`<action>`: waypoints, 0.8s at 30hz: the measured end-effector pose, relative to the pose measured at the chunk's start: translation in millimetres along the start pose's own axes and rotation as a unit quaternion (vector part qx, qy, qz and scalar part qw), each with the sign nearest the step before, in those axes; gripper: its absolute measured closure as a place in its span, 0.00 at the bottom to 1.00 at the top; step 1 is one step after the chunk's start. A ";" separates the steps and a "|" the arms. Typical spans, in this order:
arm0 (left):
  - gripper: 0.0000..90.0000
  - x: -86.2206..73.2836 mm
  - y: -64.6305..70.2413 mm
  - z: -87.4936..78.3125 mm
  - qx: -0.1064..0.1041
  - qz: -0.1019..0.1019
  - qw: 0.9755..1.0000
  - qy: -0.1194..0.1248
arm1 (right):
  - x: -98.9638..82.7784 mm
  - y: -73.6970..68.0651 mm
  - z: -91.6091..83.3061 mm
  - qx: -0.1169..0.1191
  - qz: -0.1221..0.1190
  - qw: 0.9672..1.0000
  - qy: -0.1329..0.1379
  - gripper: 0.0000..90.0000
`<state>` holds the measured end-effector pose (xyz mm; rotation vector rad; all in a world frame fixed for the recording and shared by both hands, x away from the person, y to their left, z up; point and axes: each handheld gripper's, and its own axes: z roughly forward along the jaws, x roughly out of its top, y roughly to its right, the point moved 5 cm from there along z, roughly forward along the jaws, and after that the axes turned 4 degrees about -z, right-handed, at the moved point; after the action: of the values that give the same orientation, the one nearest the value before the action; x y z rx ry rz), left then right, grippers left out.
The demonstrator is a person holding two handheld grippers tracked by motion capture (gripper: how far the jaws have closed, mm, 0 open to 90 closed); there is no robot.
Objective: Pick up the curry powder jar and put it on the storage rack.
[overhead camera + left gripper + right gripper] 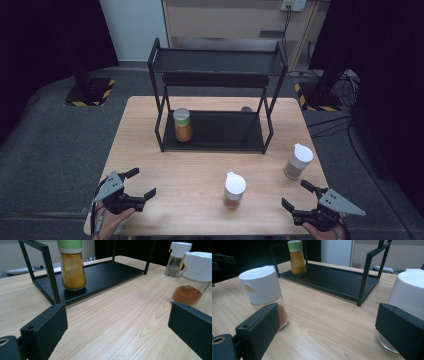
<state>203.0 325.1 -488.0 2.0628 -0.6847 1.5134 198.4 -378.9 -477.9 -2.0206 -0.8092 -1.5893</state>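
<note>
We hold one gripper in each hand at the near edge of the wooden table [150,150]. Our left gripper [141,184] is at the near left corner, and its two black jaws stand wide apart with nothing between them. Our right gripper [296,195] is at the near right corner, and its jaws are also spread wide and hold nothing.

The nearest thing to both grippers is the jar with red-brown powder [234,190], which has a white cap. It stands upright on the bare table near the front edge, between the two grippers, a little closer to the right one but apart from both. In the left gripper view this jar [193,277] is ahead and to the right, just above the right jaw of that gripper. In the right gripper view the same jar [264,293] is ahead on the left, partly behind the left jaw.

A second jar with grey powder [298,161], also with a white cap, stands upright near the right edge of the table, a bit beyond the right gripper. In the right gripper view it [409,293] is close, behind the right jaw.

Further back stands a black two-level rack [218,67]. On its lower shelf, at the left end, is a jar with yellow powder [182,125] and a green cap, well apart from both grippers.
</note>
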 end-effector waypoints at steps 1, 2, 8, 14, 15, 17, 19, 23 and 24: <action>0.01 -0.4 -0.8 -0.8 -0.003 0.001 1.000 0.000 | 0.0 0.1 0.0 0.000 -0.001 1.000 0.000 0.07; 0.01 -0.6 -1.2 -1.5 -0.005 0.002 1.000 0.001 | -0.1 0.2 0.1 0.001 -0.001 1.000 0.001 0.07; 0.01 -2.6 -5.9 -6.0 -0.017 0.004 1.000 0.005 | -0.3 0.6 -0.3 0.000 0.001 1.000 0.001 0.07; 0.01 -3.5 -8.2 -8.1 -0.015 -0.003 1.000 0.008 | -0.5 0.8 -0.4 0.001 0.003 1.000 0.001 0.07; 0.01 -3.5 -8.3 -8.1 -0.015 -0.003 1.000 0.007 | -0.5 0.8 -0.5 0.001 0.003 1.000 0.001 0.07; 0.01 -3.4 -8.1 -7.8 -0.015 -0.003 1.000 0.005 | -0.5 0.9 -0.6 0.001 0.003 1.000 0.001 0.07; 0.01 -3.1 -7.8 -7.5 -0.016 -0.001 1.000 0.003 | -0.5 0.9 -0.5 0.001 0.004 1.000 0.001 0.07; 0.01 -2.8 -7.2 -7.2 -0.017 0.000 1.000 0.002 | -0.4 0.7 -0.6 0.000 0.003 1.000 0.001 0.07; 0.01 -2.9 -7.4 -6.9 -0.018 0.000 1.000 0.003 | -0.4 0.7 -0.6 0.000 0.003 1.000 0.001 0.07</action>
<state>202.2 335.6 -489.6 2.0315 -0.7039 1.4950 198.3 -379.9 -478.1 -2.0191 -0.8019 -1.5888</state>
